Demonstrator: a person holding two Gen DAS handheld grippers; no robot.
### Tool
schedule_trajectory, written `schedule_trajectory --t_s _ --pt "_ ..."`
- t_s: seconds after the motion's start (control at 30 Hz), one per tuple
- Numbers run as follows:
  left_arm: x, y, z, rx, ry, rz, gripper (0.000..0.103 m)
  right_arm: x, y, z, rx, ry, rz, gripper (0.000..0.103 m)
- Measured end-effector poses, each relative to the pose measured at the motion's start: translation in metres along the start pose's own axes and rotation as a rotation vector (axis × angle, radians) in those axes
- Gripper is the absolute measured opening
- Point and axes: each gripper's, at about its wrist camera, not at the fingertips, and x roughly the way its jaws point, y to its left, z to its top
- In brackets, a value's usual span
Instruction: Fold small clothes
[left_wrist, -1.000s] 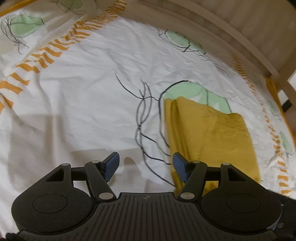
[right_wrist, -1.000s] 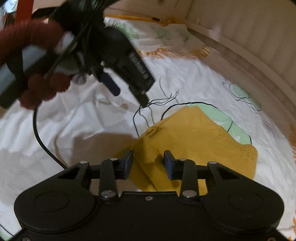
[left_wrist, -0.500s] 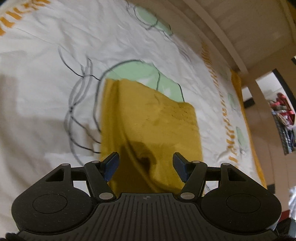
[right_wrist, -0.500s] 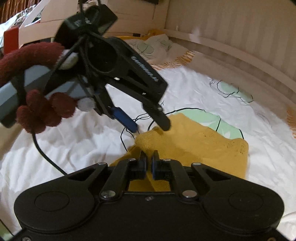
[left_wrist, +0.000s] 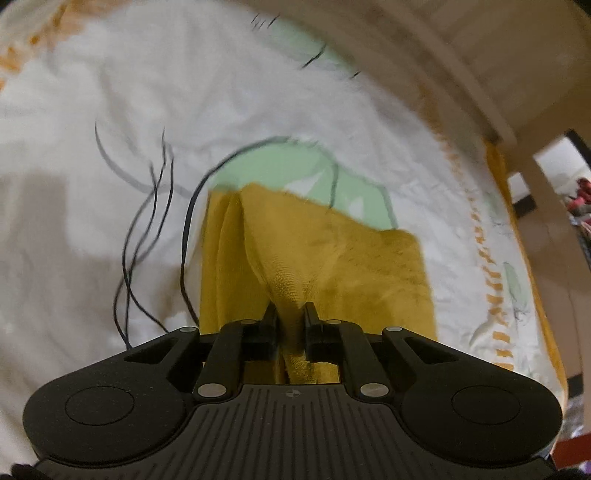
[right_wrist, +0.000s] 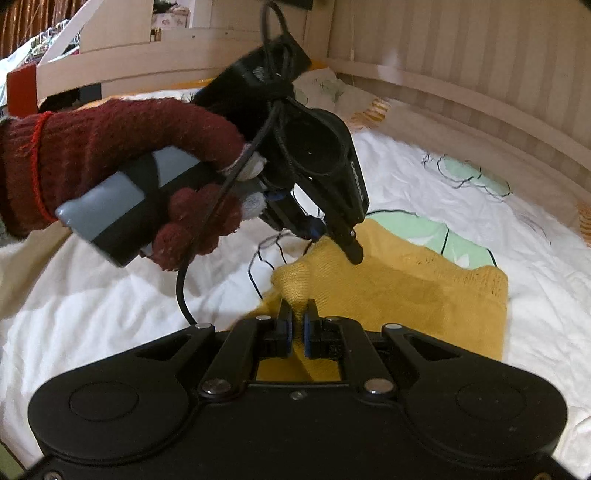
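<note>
A mustard-yellow knitted garment (left_wrist: 369, 258) lies folded on the white printed bed sheet (left_wrist: 92, 221). My left gripper (left_wrist: 290, 314) has its jaws closing, and a pinched ridge of the yellow knit stands between the pads. In the right wrist view the garment (right_wrist: 406, 295) spreads to the right. My right gripper (right_wrist: 298, 314) is shut on its near left corner, which bunches up above the pads. The left gripper (right_wrist: 334, 243) comes down from the upper left onto the garment's far left edge, held by a hand in a dark red glove (right_wrist: 110, 155).
A wooden bed frame (right_wrist: 480, 55) curves around the far and right sides of the sheet (right_wrist: 443, 192). A black cable (right_wrist: 181, 284) hangs from the left gripper to the sheet. An orange striped border (left_wrist: 491, 288) runs along the sheet's right edge.
The left gripper moved over the yellow garment and its jaws closed on a fold. The right gripper's jaws shut on the near corner and raised it a little.
</note>
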Motion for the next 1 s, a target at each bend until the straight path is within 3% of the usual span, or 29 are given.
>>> schedule_trajectory --t_s 0.17,0.3,0.33,0.4,0.43,0.57,0.7,0.83,1.0 --pt "0.005 0.017 -0.010 -0.006 0.019 0.067 0.012 0.022 0.011 -0.009 -0.008 0.065 0.052 0.014" --pt "0.012 0.033 -0.013 -0.047 0.023 0.033 0.017 0.040 0.011 -0.018 0.046 0.134 0.100 0.029" --pt "0.009 0.033 -0.013 -0.046 0.019 0.030 0.018 0.037 0.009 -0.018 0.061 0.126 0.120 0.043" --pt "0.005 0.029 -0.013 -0.026 0.011 0.055 0.024 0.026 0.003 -0.017 0.108 0.092 0.205 0.056" --pt "0.001 0.026 -0.013 -0.007 -0.003 0.098 0.030 0.020 0.001 -0.017 0.125 0.073 0.231 0.057" --pt "-0.021 0.012 -0.017 0.052 -0.066 0.197 0.030 -0.006 -0.015 -0.019 0.214 0.018 0.287 0.066" --pt "-0.049 -0.007 -0.030 0.100 -0.115 0.188 0.033 -0.030 -0.043 -0.024 0.321 -0.028 0.253 0.079" --pt "-0.059 -0.027 -0.056 0.165 -0.118 0.165 0.044 -0.046 -0.076 -0.036 0.426 -0.048 0.183 0.082" --pt "-0.039 -0.032 -0.090 0.190 -0.083 0.216 0.044 -0.059 -0.103 -0.058 0.570 -0.049 0.139 0.083"
